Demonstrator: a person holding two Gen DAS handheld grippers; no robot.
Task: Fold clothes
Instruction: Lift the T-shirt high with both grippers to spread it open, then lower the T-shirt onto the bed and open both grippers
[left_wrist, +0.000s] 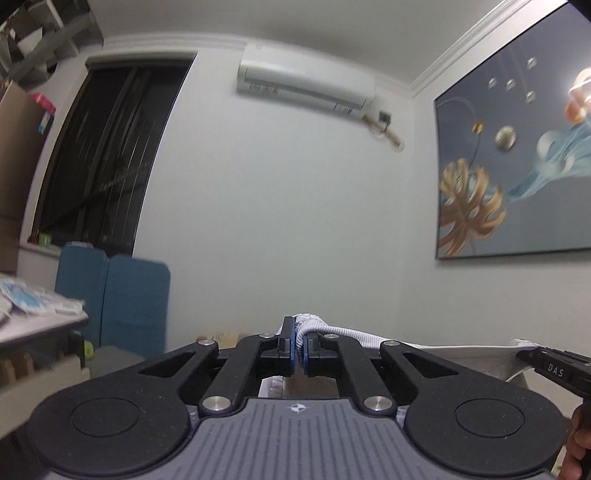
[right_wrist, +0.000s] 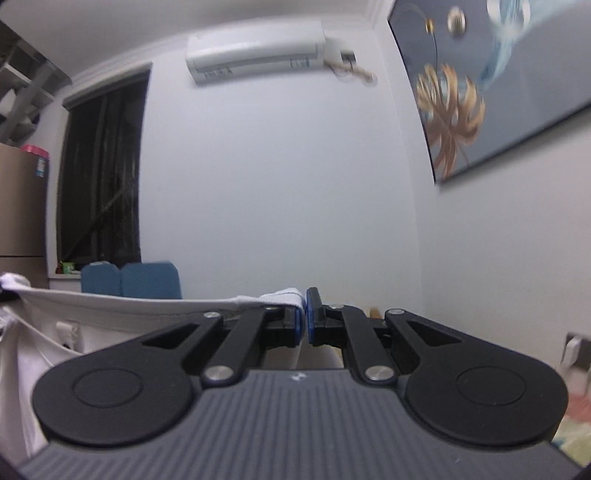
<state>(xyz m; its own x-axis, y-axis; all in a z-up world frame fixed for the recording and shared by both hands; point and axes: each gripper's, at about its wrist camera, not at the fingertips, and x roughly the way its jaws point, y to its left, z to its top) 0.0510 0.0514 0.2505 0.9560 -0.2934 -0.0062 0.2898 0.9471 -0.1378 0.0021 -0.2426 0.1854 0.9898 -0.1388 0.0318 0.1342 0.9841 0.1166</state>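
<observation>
Pale wall, air conditioner (left_wrist: 306, 86) and framed picture (left_wrist: 517, 147) lying ahead; left tongs (left_wrist: 300, 345) and right tongs (right_wrist: 306, 317) each pinching shut on one corner of white garment (right_wrist: 129, 308), its taut edge stretching sideways between them, neither hand nearer.

White garment (right_wrist: 110, 310) below both claws hidden; air conditioner (left_wrist: 306, 83) labels blurred.
</observation>
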